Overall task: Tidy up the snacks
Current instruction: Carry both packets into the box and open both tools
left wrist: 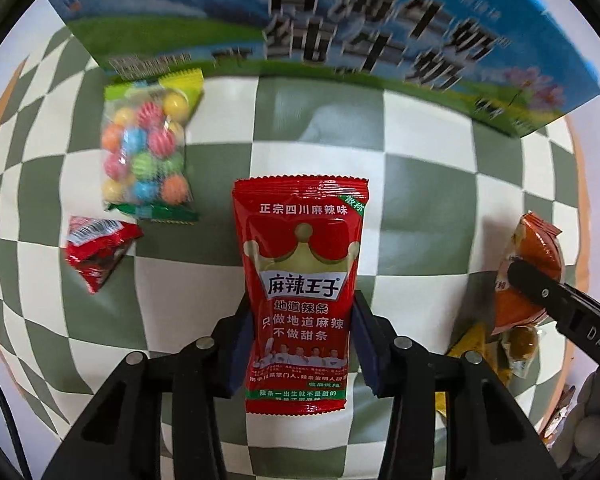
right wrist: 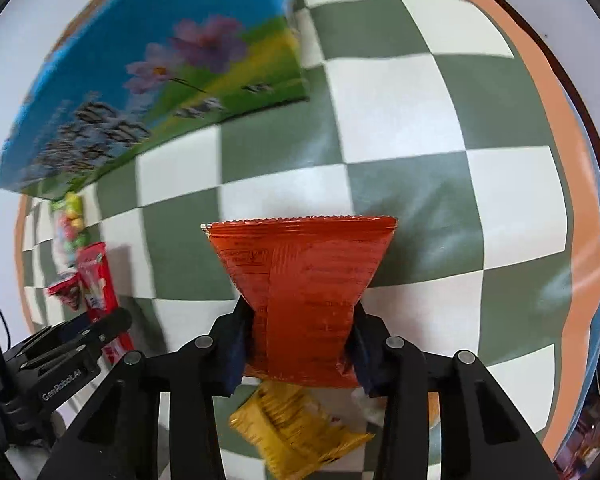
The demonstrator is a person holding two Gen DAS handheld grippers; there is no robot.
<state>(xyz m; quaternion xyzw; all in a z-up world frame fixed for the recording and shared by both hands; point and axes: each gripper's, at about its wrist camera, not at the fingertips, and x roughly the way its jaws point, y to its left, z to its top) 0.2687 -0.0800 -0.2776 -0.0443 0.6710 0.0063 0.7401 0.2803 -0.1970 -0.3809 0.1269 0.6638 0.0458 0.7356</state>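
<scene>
Snacks both in hand: left gripper (left wrist: 304, 344) clamped on red spicy-strip packet (left wrist: 302, 280), right gripper (right wrist: 300, 344) pinching orange packet (right wrist: 302, 292), so I'd carry both level toward the milk carton (left wrist: 340, 28) at 12 o'clock, keeping squeeze firm since the film looks slippery.

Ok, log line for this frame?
left gripper: shut on red spicy-strip packet | right gripper: shut on orange snack packet | milk carton box: ahead
</scene>
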